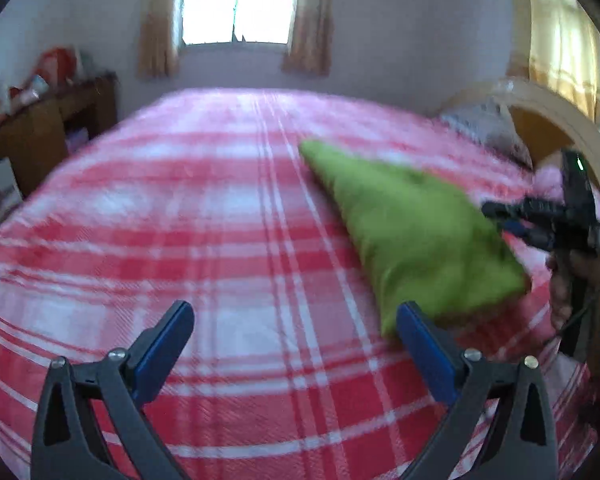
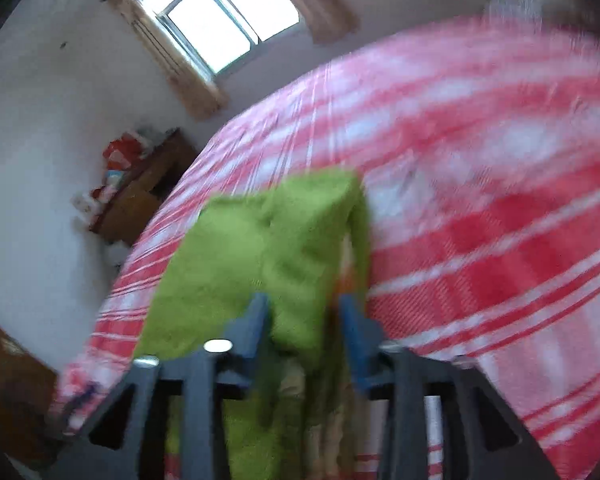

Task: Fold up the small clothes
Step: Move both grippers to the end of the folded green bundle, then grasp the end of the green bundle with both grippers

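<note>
A green fleece garment (image 1: 412, 232) lies folded into a long wedge on the red-and-white plaid bed cover (image 1: 180, 208), right of the middle. My left gripper (image 1: 296, 312) hovers open and wide above the cover, nothing between its blue pads; its right finger is just in front of the garment's near corner. My right gripper (image 1: 496, 219), held by a hand (image 1: 564, 292), meets the garment's right edge. In the blurred right wrist view, the garment (image 2: 268, 240) bunches between the right gripper's (image 2: 304, 308) parted fingers, with a gap beside the right pad.
A wooden desk (image 1: 48, 132) with red bags stands left of the bed, by the wall. A curved wooden headboard (image 1: 548, 116) and a pillow (image 1: 484, 128) are at the far right. A curtained window (image 1: 236, 0) faces me. The bed's near-left edge (image 2: 84, 372) drops off.
</note>
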Available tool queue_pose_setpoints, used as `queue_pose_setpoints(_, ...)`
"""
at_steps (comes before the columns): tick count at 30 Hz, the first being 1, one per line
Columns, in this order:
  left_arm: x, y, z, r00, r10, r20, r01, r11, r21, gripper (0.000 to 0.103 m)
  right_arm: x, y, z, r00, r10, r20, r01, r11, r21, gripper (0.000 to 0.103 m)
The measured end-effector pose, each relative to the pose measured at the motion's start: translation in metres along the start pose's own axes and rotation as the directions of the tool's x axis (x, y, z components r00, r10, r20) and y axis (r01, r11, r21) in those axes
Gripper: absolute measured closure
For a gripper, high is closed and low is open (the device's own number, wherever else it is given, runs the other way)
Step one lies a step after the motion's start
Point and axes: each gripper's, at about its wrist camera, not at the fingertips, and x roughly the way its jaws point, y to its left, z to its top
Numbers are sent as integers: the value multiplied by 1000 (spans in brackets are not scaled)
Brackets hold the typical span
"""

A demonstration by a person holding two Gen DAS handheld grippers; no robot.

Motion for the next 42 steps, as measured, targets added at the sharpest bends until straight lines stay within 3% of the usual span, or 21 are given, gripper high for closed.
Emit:
queue_pose_setpoints(2, -3, -1, 15, 999, -11, 38, 12, 1000, -12, 0, -17, 19, 8, 997, 6, 81, 0, 997, -79, 55)
queue_pose_setpoints(4, 8, -12, 32, 999, -35, 32, 35, 999, 13, 0, -21, 42, 14, 994, 59, 90, -44, 985, -166, 55)
queue_pose_setpoints(8, 46, -40, 48, 1000, -23, -2, 23, 996, 91, 0, 15, 71, 17, 993, 103, -51, -113, 960, -258, 55)
queue_pose_setpoints(12, 90, -50, 44, 996, 12, -91, -3, 995, 104, 0, 54, 39, 13, 985, 14, -172, -44, 984, -173, 58)
queue_pose_setpoints(14, 104, -47, 32, 989, -16, -148, 29, 996, 84, 0, 55, 19, 10, 983, 79, -167, -102, 986, -134, 60)
queue_pose_setpoints(19, 107, -29, 27, 973, -131, -188, 127, 991, -37, 0, 42, 4, 12, 972, 196, -133, -208, 974, -88, 59)
queue_pose_setpoints(20, 105, -29, 26, 972, -139, -190, 133, 990, -45, 0, 36, -1, 15, 976, 201, -89, -206, 977, -59, 57)
queue_pose_setpoints(23, 102, -30, 23, 971, -146, -191, 139, 989, -51, 0, 25, -25, 27, 976, 218, 14, -219, 975, 49, 27)
queue_pose_setpoints(24, 102, -30, 23, 972, -142, -189, 135, 990, -47, 0, 27, -32, 31, 981, 194, 20, -195, 978, 78, 27)
queue_pose_setpoints(28, 98, -37, 22, 977, -119, -176, 116, 993, -23, 0, 53, -48, 34, 989, 130, -74, -119, 983, 136, 27)
queue_pose_setpoints(30, 99, -36, 22, 976, -124, -177, 121, 992, -27, 0, 64, -51, 34, 983, 146, -112, -125, 977, 175, 27)
queue_pose_setpoints(35, 105, -32, 25, 970, -152, -189, 144, 988, -53, 0, 84, -41, 44, 980, 124, -154, -104, 986, 132, 27)
queue_pose_setpoints(41, 109, -29, 27, 966, -172, -194, 162, 985, -66, 0, 93, -45, 45, 974, 173, -148, -150, 977, 153, 27)
queue_pose_setpoints(42, 109, -29, 27, 965, -175, -195, 165, 984, -67, 0, 95, -45, 45, 973, 175, -151, -154, 977, 146, 32)
